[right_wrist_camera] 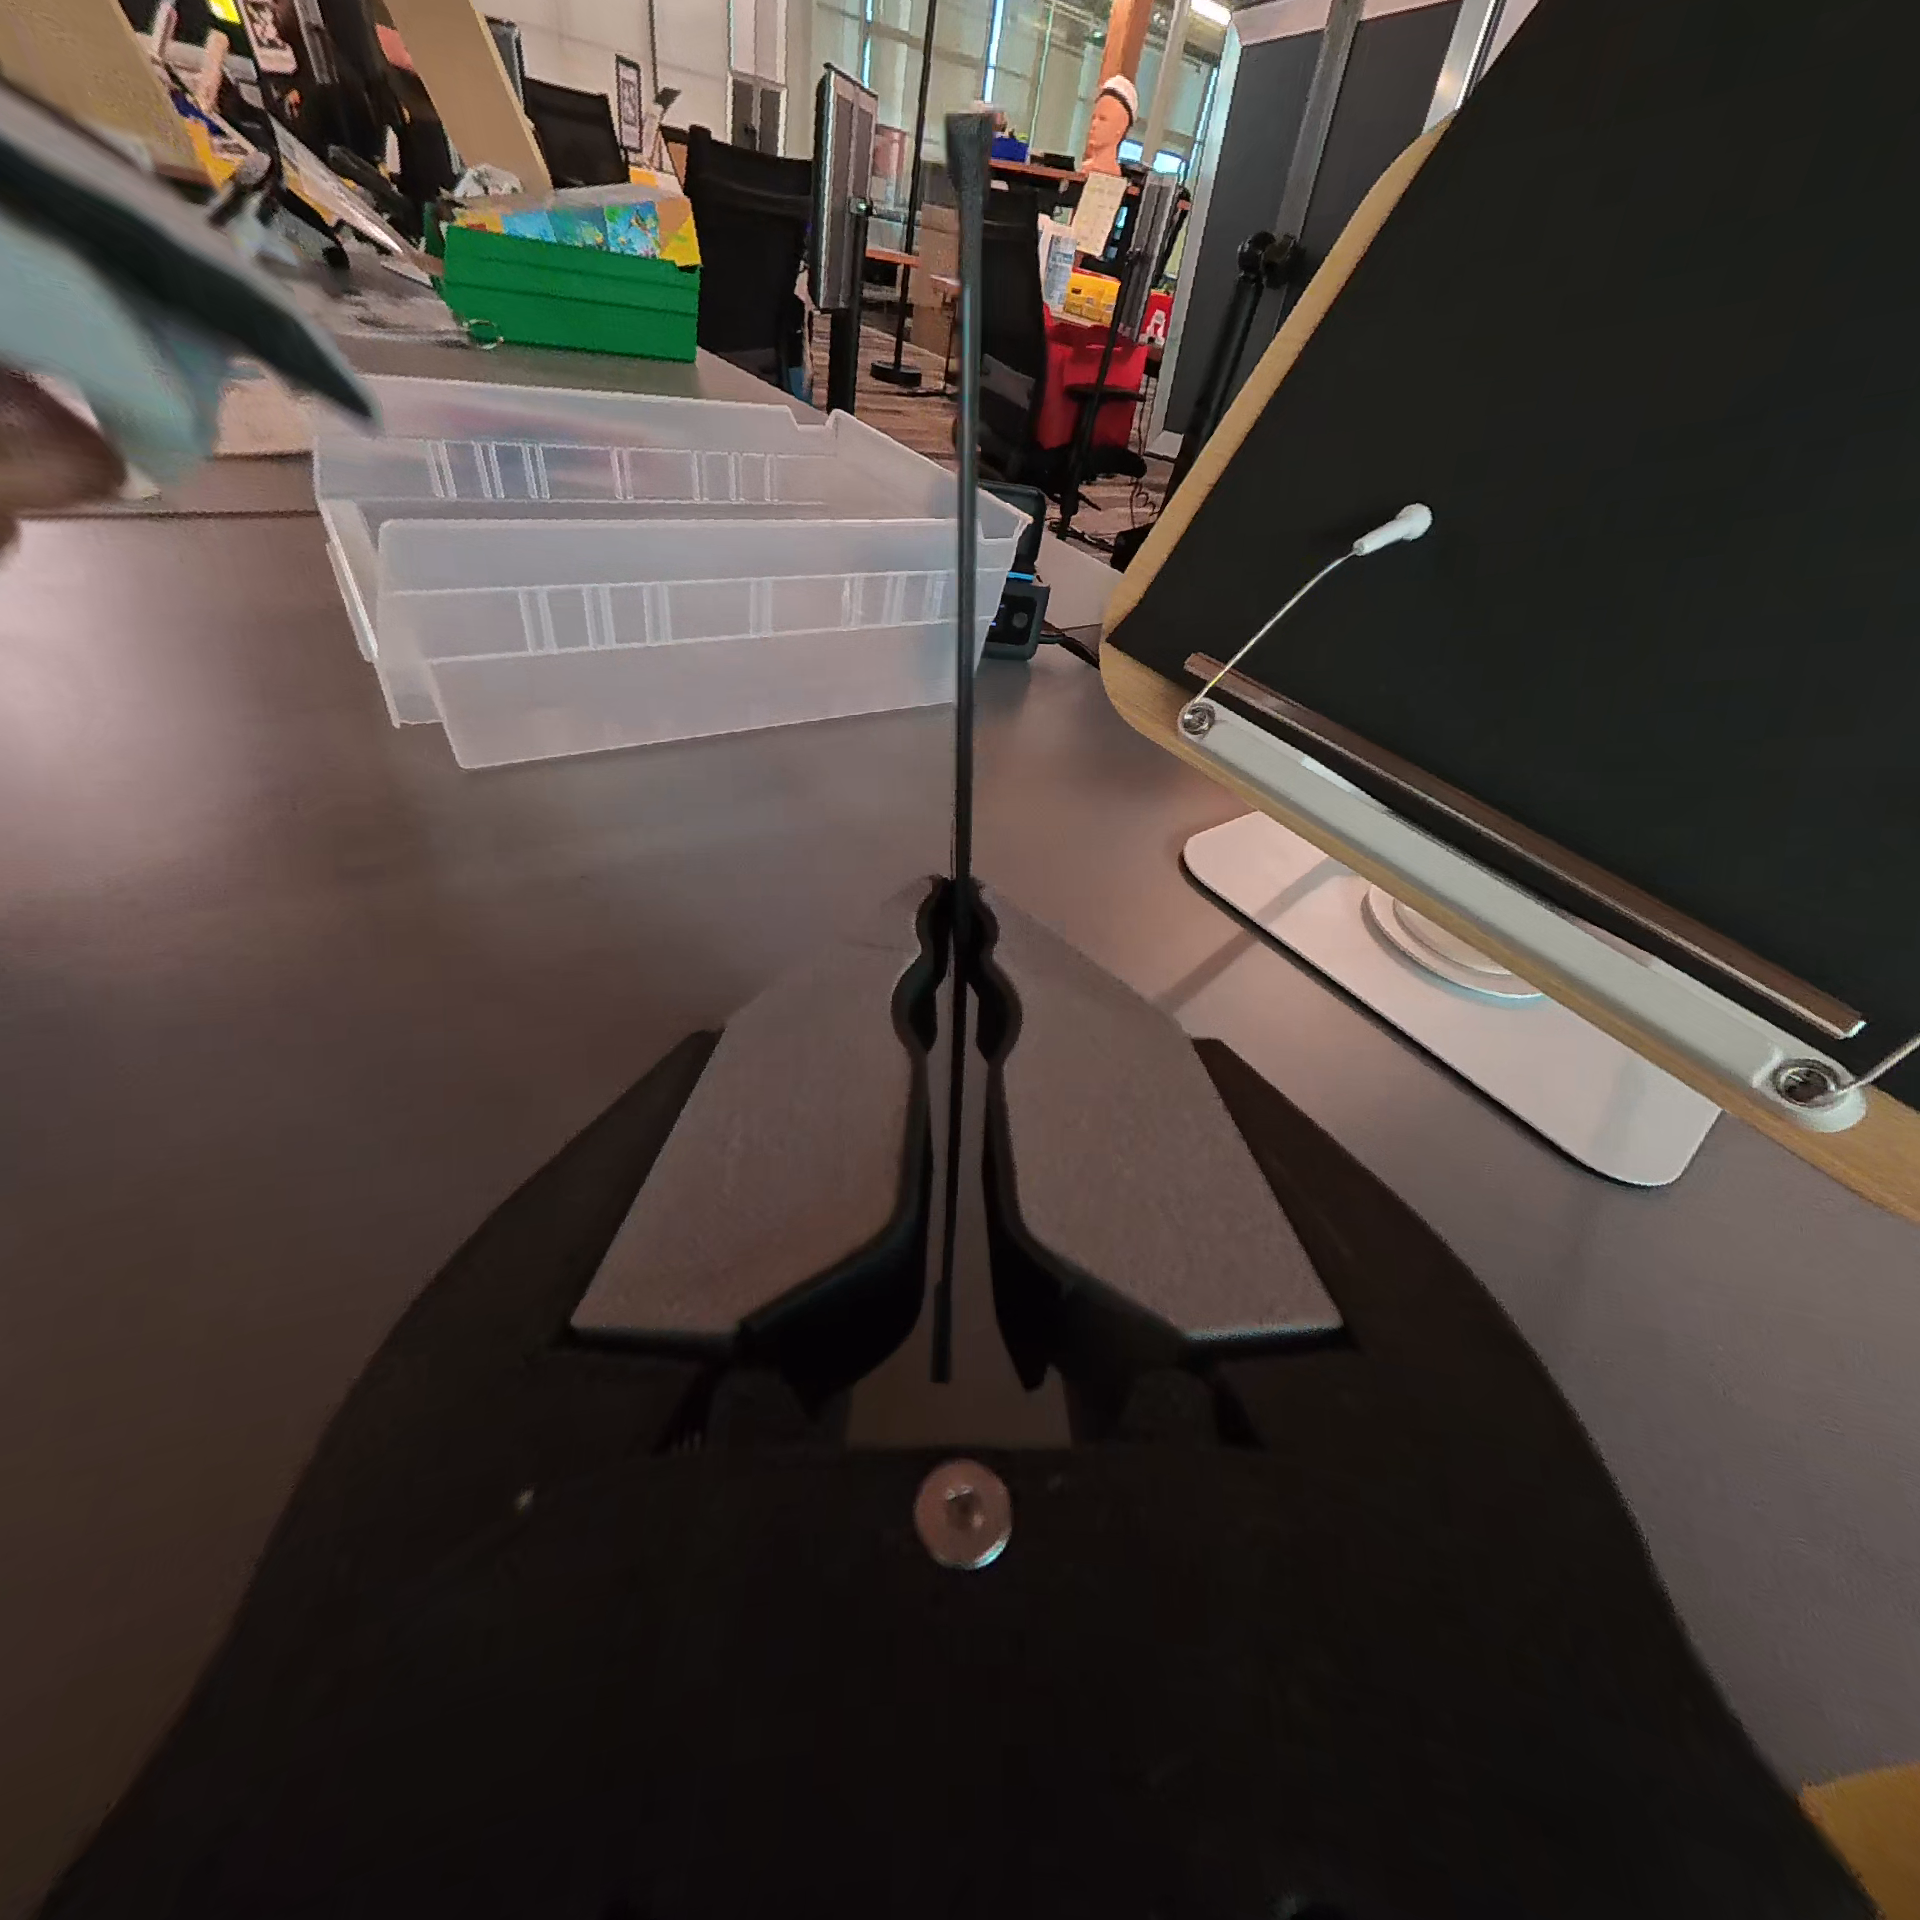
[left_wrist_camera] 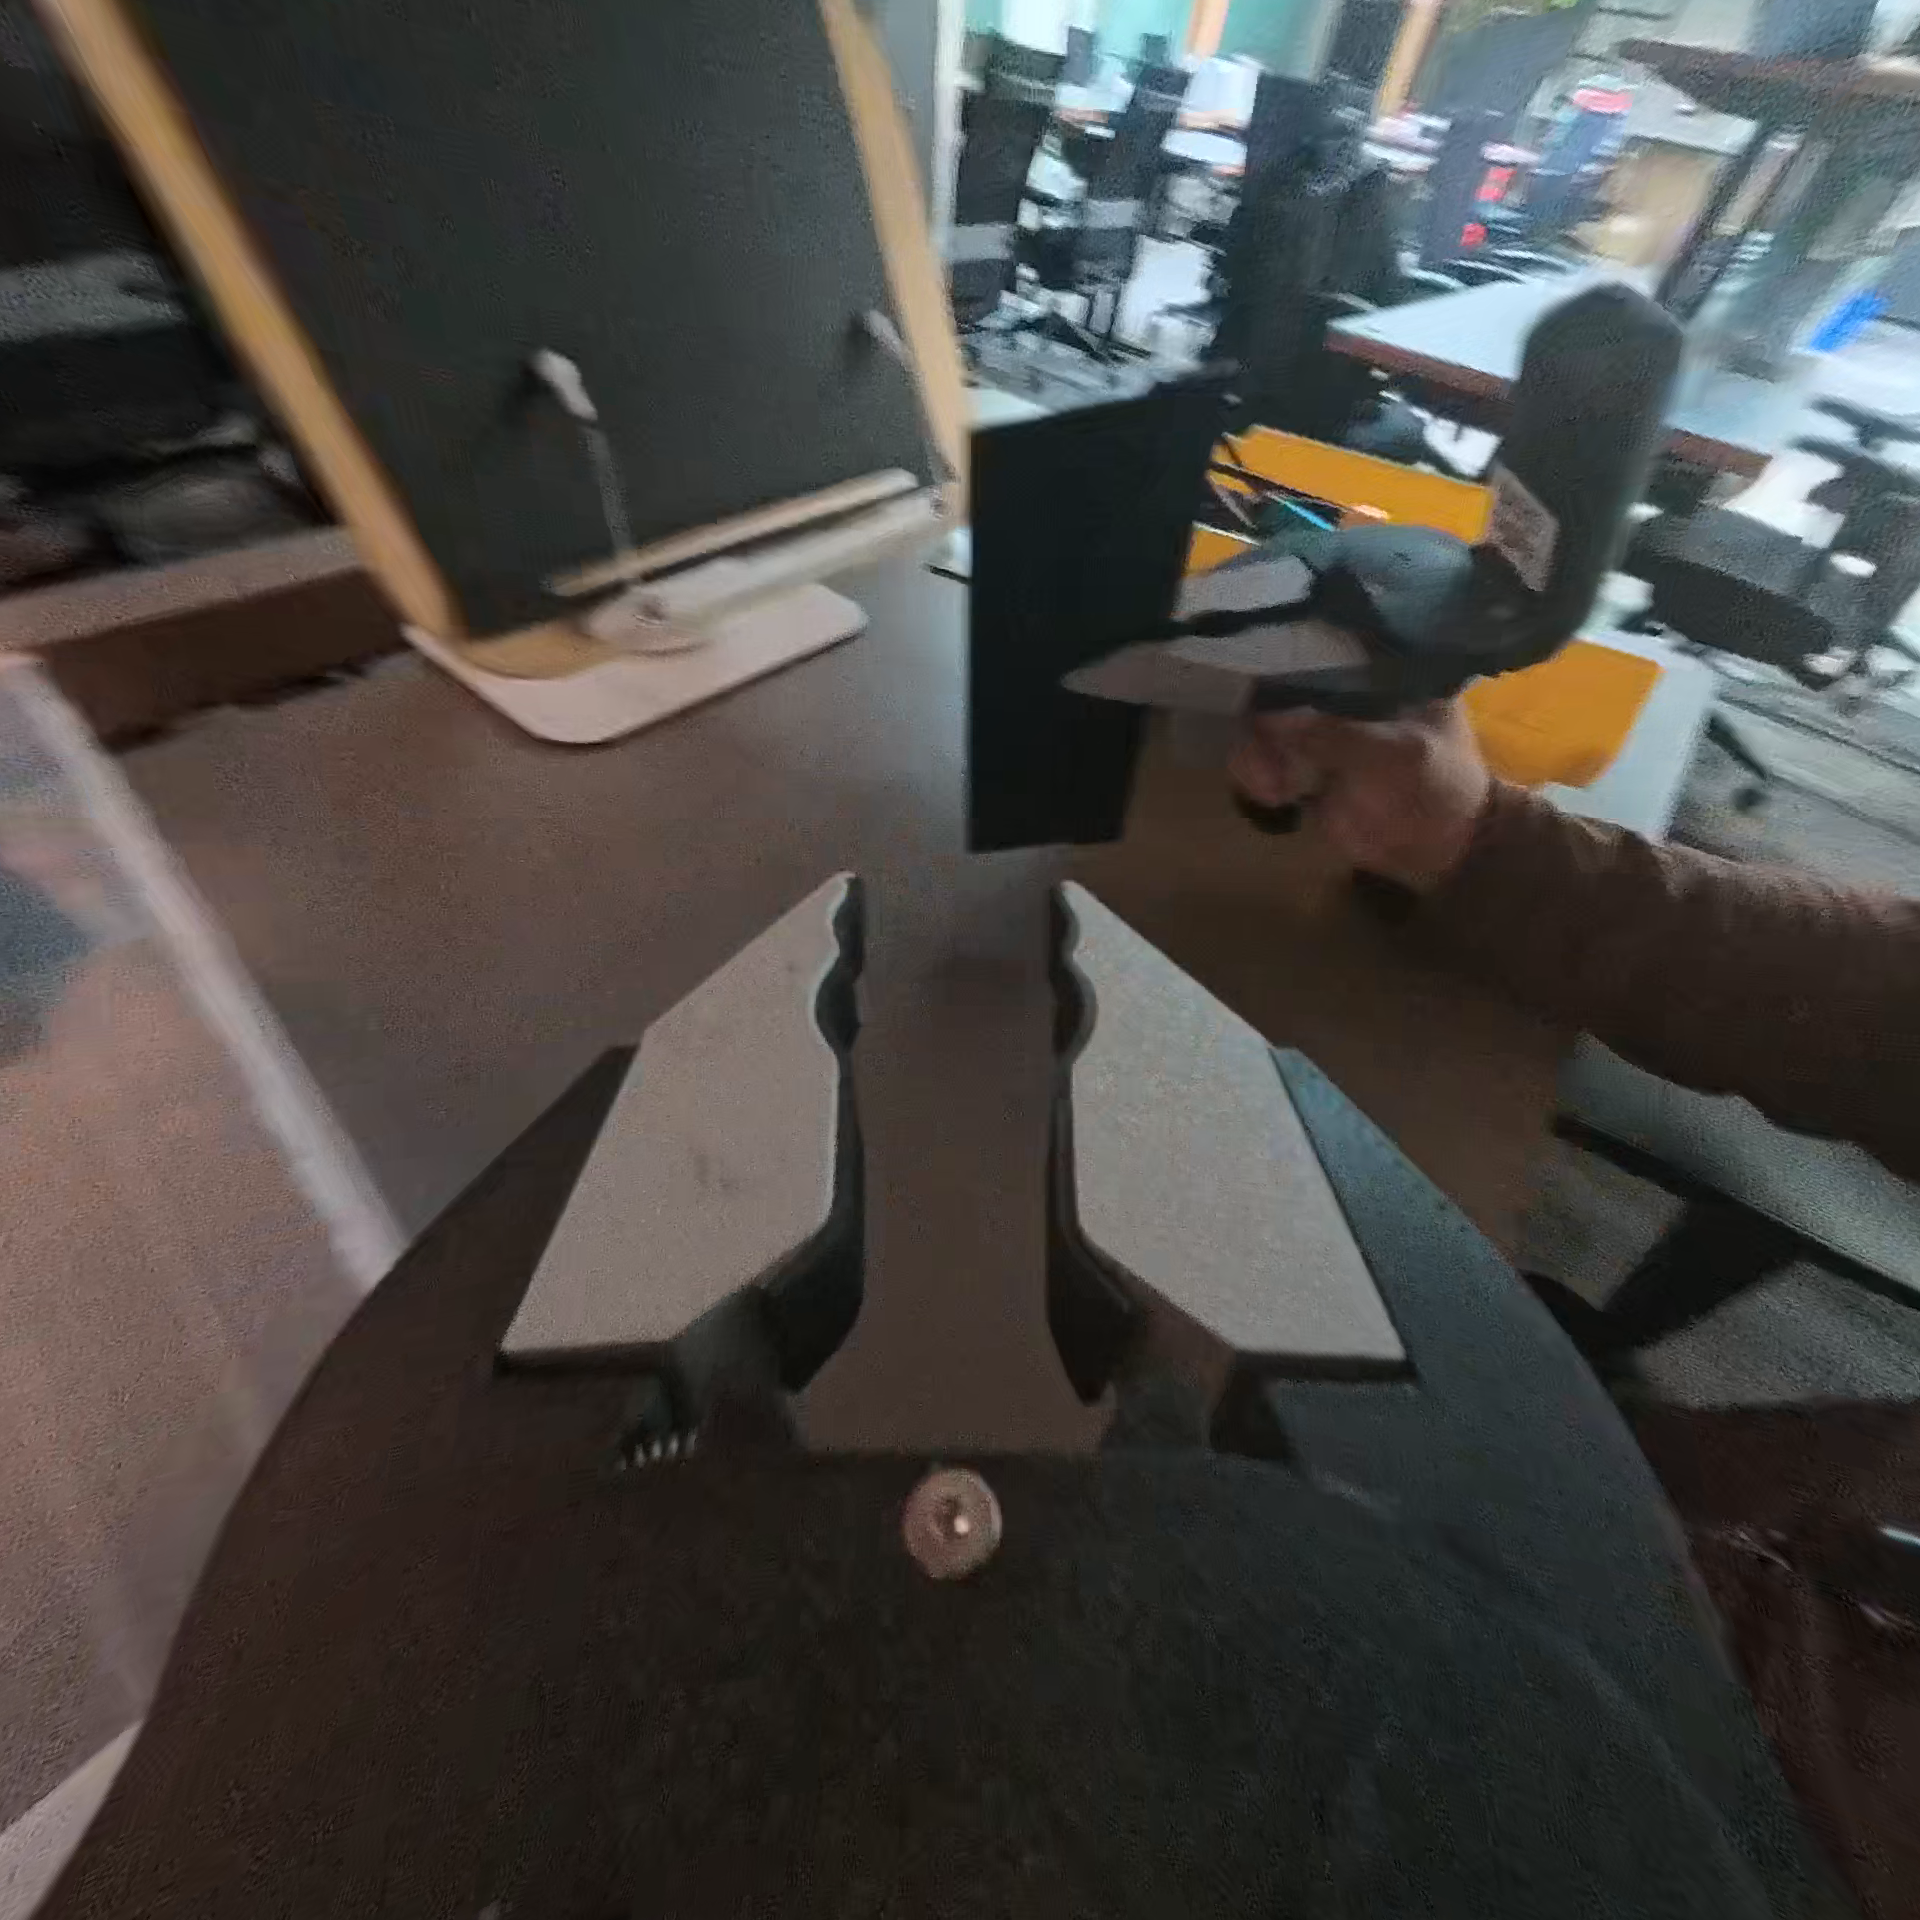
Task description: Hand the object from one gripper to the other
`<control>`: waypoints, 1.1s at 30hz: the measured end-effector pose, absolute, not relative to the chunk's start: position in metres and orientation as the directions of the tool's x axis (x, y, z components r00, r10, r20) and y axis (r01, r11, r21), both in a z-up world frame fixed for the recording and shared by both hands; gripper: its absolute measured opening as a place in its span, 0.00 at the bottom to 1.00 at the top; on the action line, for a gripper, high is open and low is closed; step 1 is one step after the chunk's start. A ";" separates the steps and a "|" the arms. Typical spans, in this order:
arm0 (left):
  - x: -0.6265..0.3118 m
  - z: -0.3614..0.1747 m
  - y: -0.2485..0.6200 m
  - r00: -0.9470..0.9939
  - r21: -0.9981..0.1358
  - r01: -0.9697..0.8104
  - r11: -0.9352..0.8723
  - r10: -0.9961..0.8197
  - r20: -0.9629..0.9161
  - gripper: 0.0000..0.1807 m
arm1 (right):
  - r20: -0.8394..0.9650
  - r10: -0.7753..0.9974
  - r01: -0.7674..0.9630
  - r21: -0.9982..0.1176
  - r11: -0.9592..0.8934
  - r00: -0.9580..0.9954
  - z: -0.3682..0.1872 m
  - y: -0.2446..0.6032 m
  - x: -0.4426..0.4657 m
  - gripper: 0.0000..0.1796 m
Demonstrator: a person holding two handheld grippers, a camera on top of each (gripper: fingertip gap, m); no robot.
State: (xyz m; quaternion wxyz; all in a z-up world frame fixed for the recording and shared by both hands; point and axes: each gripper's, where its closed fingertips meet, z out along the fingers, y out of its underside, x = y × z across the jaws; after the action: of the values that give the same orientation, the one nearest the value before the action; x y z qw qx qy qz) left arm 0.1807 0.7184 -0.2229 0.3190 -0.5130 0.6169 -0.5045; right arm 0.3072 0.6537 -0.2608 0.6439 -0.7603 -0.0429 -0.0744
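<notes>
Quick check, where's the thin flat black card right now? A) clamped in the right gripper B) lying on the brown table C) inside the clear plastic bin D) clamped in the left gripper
A: the right gripper is shut on the thin flat black card, seen edge-on in its own view, while the left gripper hangs open and empty just below the card.

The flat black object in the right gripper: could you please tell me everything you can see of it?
The flat black object is a thin, matte, rectangular panel, seemingly stiff. The right gripper is shut on it at one side, holding it upright above the brown table, touching nothing else. The right wrist view sees it edge-on, a narrow dark line rising from the closed fingers. The open left gripper is just below it, apart.
</notes>
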 end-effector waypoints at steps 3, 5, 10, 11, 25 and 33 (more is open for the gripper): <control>0.224 -0.265 0.685 -0.343 -0.933 -0.356 0.047 -0.936 0.083 0.22 | 0.143 -0.044 0.134 -0.979 -0.155 0.989 -0.259 0.651 0.314 0.00; 0.257 -0.277 0.684 -0.336 -0.961 -0.256 0.106 -0.942 -0.015 0.22 | 0.114 -0.069 0.104 -0.986 -0.133 0.991 -0.254 0.647 0.323 0.00; 0.289 -0.289 0.684 -0.327 -0.977 -0.146 0.154 -0.940 -0.099 0.14 | 0.106 -0.107 0.098 -0.992 -0.077 0.989 -0.245 0.637 0.340 0.00; 0.284 -0.289 0.679 -0.358 -0.983 -0.121 0.139 -0.930 -0.088 0.14 | 0.095 -0.077 0.091 -0.994 -0.057 0.992 -0.243 0.637 0.337 0.00; 0.249 -0.266 0.671 -0.490 -0.999 0.042 0.016 -0.871 -0.034 0.17 | -0.230 0.487 -0.297 -0.953 0.064 0.843 -0.221 0.625 0.274 0.00; 0.238 -0.262 0.660 -0.595 -0.997 0.027 -0.067 -0.803 0.037 0.31 | -0.143 0.557 -0.191 -0.981 0.029 0.818 -0.227 0.627 0.246 0.00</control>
State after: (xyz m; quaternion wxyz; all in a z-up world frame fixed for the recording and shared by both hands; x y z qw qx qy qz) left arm 0.2378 0.6599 -0.2618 0.3162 -0.3201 0.6055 -0.6564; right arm 0.2464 0.6272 -0.2271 0.7032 -0.6440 -0.1418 0.2660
